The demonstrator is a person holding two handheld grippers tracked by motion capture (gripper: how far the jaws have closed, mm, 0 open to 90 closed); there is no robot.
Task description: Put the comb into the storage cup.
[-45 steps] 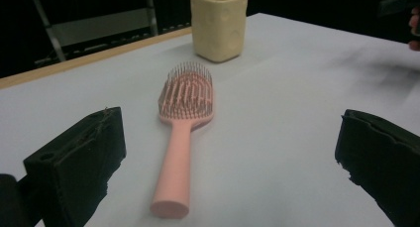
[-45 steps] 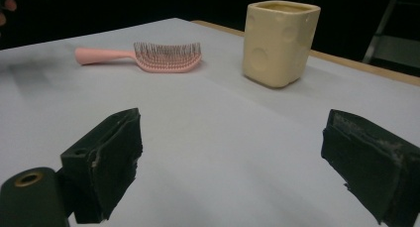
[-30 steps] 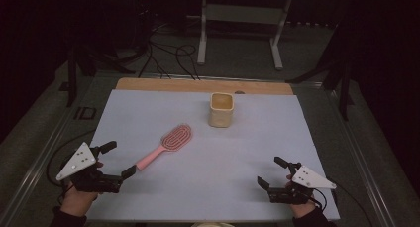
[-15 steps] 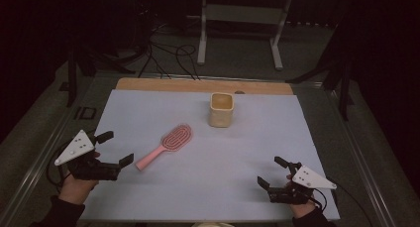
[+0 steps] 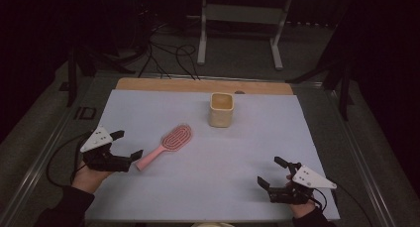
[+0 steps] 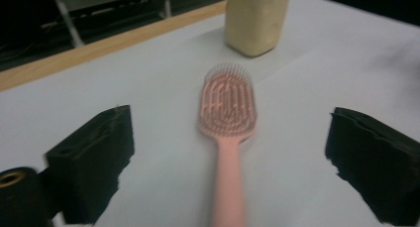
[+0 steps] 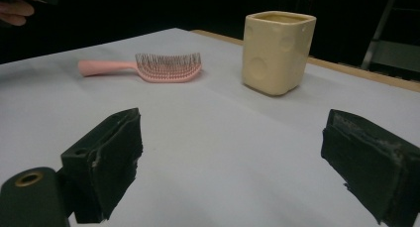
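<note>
Here the left gripper (image 5: 126, 144), jaws apart and just closing a little, frames the handle of the pink bristled hairbrush (image 6: 227, 119), untouched on the pale sheet (image 5: 247, 152). A squarish cream cup (image 5: 221, 109) stands beyond; the right gripper (image 5: 274, 173) gapes empty, the room dark.

Our two grippers, low in frame.
Left gripper (image 5: 127, 145) lower left, jaws wide but just closing slightly; right gripper (image 5: 271, 173) lower right, agape.

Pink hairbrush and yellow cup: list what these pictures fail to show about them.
- Pink hairbrush: the handle's end is cut off by the bottom edge of the left gripper view, and motion blur softens the bristles.
- Yellow cup: its rim is cut off by the top edge of the left gripper view.
- Cup contents: the high view is too small and dim, and the right gripper view looks too low over the rim.
</note>
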